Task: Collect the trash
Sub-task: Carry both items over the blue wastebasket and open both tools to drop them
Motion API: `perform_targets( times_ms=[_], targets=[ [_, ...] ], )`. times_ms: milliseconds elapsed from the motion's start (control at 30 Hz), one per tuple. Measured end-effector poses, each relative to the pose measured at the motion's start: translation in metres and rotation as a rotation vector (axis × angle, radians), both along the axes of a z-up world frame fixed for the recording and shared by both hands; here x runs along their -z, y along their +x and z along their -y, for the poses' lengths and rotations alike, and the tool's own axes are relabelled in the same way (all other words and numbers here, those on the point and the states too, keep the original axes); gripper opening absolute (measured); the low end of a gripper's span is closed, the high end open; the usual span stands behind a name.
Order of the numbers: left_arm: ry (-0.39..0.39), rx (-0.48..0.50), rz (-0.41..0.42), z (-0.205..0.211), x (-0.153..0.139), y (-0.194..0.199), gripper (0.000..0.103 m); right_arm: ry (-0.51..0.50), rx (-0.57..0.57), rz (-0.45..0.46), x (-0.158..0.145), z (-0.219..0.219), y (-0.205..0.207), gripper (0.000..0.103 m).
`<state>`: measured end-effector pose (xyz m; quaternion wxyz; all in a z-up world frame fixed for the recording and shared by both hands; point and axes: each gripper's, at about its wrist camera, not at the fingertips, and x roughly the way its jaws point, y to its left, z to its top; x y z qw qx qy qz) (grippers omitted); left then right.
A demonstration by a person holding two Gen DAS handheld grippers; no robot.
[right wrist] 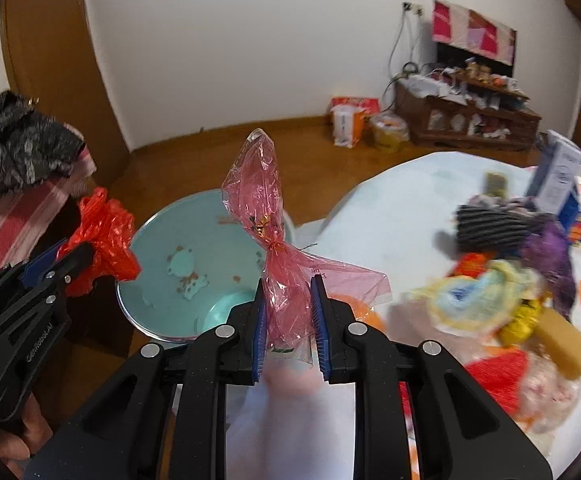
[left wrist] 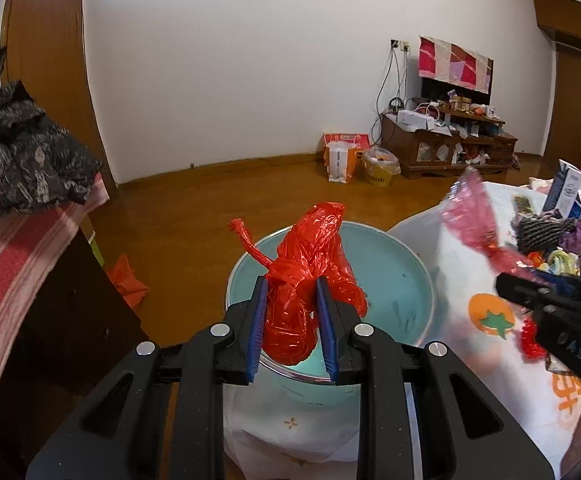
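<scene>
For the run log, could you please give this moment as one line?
left hand-held gripper: red bag | right hand-held gripper: pink wrapper | both over bin

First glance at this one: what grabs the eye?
The left gripper is shut on a crumpled red bag above a teal bin. The right gripper is shut on a pink cellophane wrapper at the bin's right edge. A heap of clutter covers the table to the right.

Each hand-held gripper (left wrist: 291,330) (right wrist: 288,328) is showing matte black speckled arms, round silver screw heads, ribbed blue finger pads (left wrist: 258,330), and white lettering along one side.
</scene>
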<state>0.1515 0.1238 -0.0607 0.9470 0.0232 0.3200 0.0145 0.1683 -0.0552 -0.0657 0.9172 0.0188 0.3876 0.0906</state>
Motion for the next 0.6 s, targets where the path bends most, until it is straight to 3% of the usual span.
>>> perform_targets(
  times_ms=[267,433,467,500,567,600],
  targets=[
    [0.001,-0.002,-0.06,-0.007,0.023,0.027,0.024,-0.01,-0.048,-0.091,0.032,-0.029,0.038,0.022],
    [0.003,-0.015,-0.088,-0.012,0.036,0.035,0.029,0.005,-0.074,-0.121,0.043,-0.04,0.051,0.03],
    [0.002,-0.017,-0.091,-0.013,0.038,0.036,0.031,0.016,-0.08,-0.128,0.043,-0.04,0.052,0.037],
    [0.006,-0.021,-0.095,-0.013,0.04,0.036,0.043,0.025,-0.084,-0.135,0.044,-0.04,0.053,0.046],
    [0.016,-0.032,-0.092,-0.013,0.041,0.036,0.057,0.031,-0.083,-0.138,0.045,-0.041,0.056,0.051],
    [0.019,-0.035,-0.088,-0.013,0.041,0.035,0.058,0.035,-0.086,-0.137,0.045,-0.041,0.056,0.052]
  ],
)
